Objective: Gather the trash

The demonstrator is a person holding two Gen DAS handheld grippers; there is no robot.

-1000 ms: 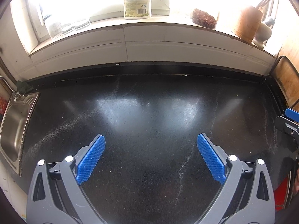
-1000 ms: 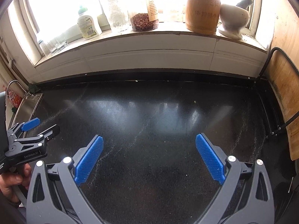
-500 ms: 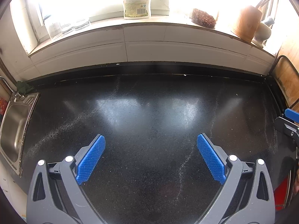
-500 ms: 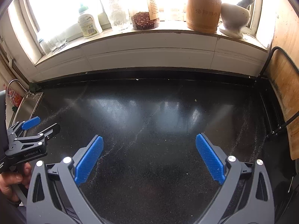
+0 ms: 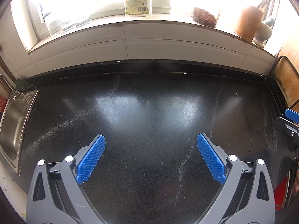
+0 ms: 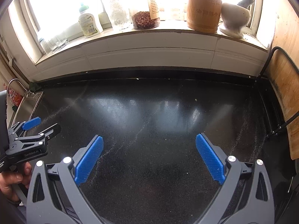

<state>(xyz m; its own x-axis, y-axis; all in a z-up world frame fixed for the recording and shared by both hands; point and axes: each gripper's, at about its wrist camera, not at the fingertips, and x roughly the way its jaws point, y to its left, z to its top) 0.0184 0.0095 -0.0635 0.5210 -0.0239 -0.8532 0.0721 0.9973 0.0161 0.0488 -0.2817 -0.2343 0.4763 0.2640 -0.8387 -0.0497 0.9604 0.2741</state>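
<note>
- The left gripper (image 5: 150,155) hangs above the dark countertop (image 5: 149,112) with its two blue pads spread wide and nothing between them.
- The right gripper (image 6: 149,154) is in the same condition: pads well apart, nothing held, bare counter showing between them.
- Judgement: both tools are carried open and level over the counter as a ready stance for spotting and approaching trash, not as part of any grasp.
- From the right wrist view, the left gripper appears off to the left, held by a hand (image 6: 13,179) at its handle.
- No sizeable piece of trash shows in either view. The only candidates are small pale crumbs (image 6: 195,99) on the counter ahead of the right gripper, with more specks along the back edge; whether they are the intended trash cannot be told.
- The crumbs are too small for any long axis or pointing direction to be made out.
- A steel sink (image 5: 13,128) lies to the left of the left gripper, just beside the counter edge.
- Ahead of both tools, the windowsill (image 6: 149,31) carries a bottle (image 6: 89,25), a jar (image 6: 144,17), a wooden holder (image 6: 203,7) and a mortar (image 6: 233,18); these look stored, not discarded.
- A wooden board (image 6: 286,100) stands at the right, beside a black cable.
</note>
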